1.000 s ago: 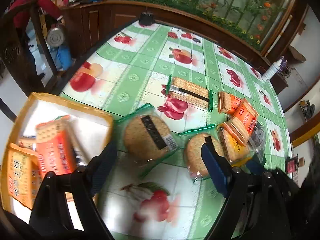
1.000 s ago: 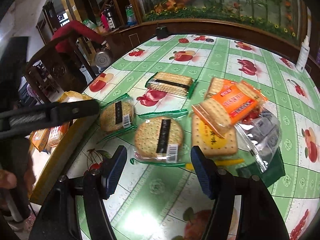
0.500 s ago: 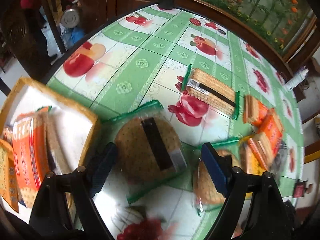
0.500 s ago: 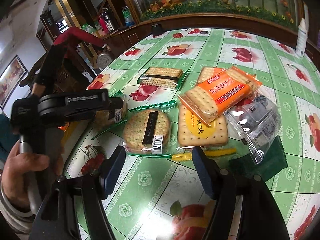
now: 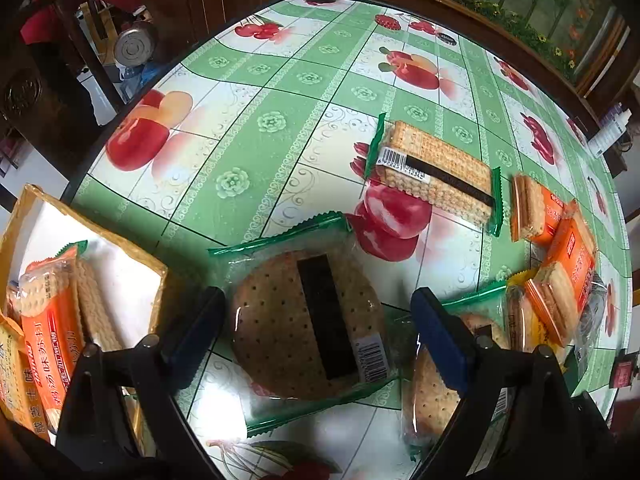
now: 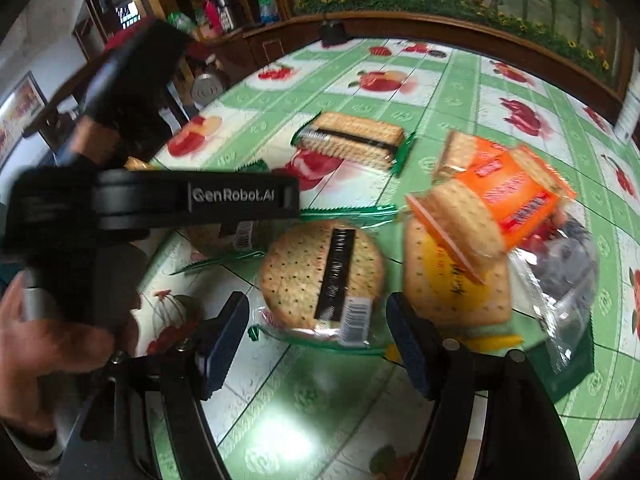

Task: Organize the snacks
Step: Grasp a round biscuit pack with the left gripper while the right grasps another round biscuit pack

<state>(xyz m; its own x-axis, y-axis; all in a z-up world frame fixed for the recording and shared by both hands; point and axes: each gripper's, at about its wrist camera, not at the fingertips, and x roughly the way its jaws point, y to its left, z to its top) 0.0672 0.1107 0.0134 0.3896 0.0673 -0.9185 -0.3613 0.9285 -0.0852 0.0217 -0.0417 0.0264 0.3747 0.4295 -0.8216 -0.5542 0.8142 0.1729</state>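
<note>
Between spread left gripper (image 5: 316, 332) fingers: round cracker pack (image 5: 308, 324).

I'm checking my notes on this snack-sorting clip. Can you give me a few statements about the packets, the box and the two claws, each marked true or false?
1. The left claw is open around a round cracker packet. True.
2. The box holds no snacks. False: orange packets lie in it.
3. The right claw is shut on a packet. False: it is open, holding nothing.
4. A rectangular cracker packet lies on the tablecloth, beyond the round one. True.
</note>
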